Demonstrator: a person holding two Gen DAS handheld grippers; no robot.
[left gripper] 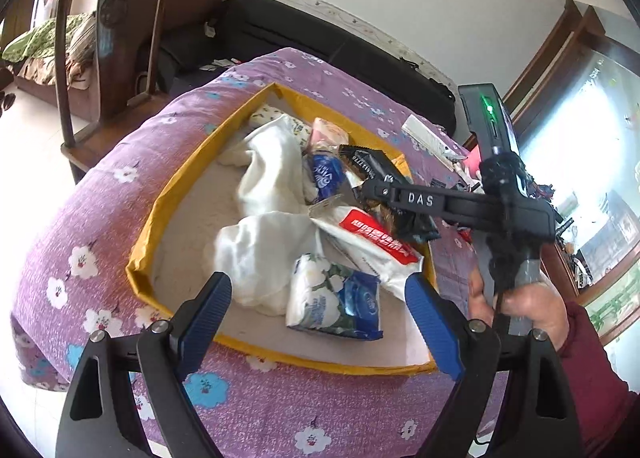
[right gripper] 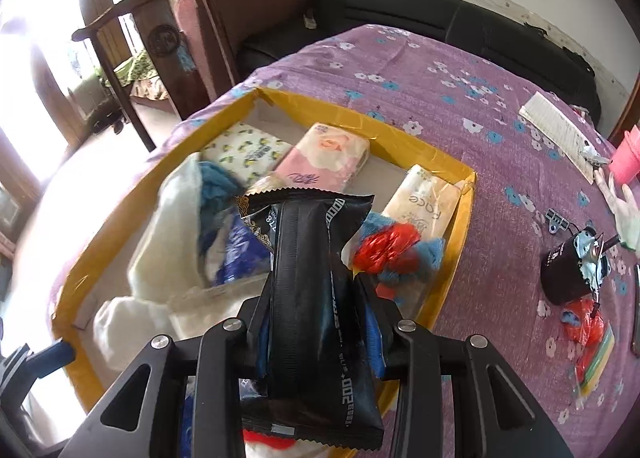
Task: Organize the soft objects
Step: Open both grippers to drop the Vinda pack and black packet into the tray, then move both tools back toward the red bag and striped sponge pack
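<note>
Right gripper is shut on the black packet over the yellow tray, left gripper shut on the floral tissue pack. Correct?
Not quite. The left gripper is open, and the floral tissue pack lies free in the yellow tray, as the left wrist view shows. The right gripper is indeed shut on the black packet over the tray.

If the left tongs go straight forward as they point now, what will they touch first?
Most likely the blue-and-white tissue pack, lying in the yellow-rimmed tray between the open left tongs. The white cloth lies just beside it; depth is unclear, so it might touch first.
</note>
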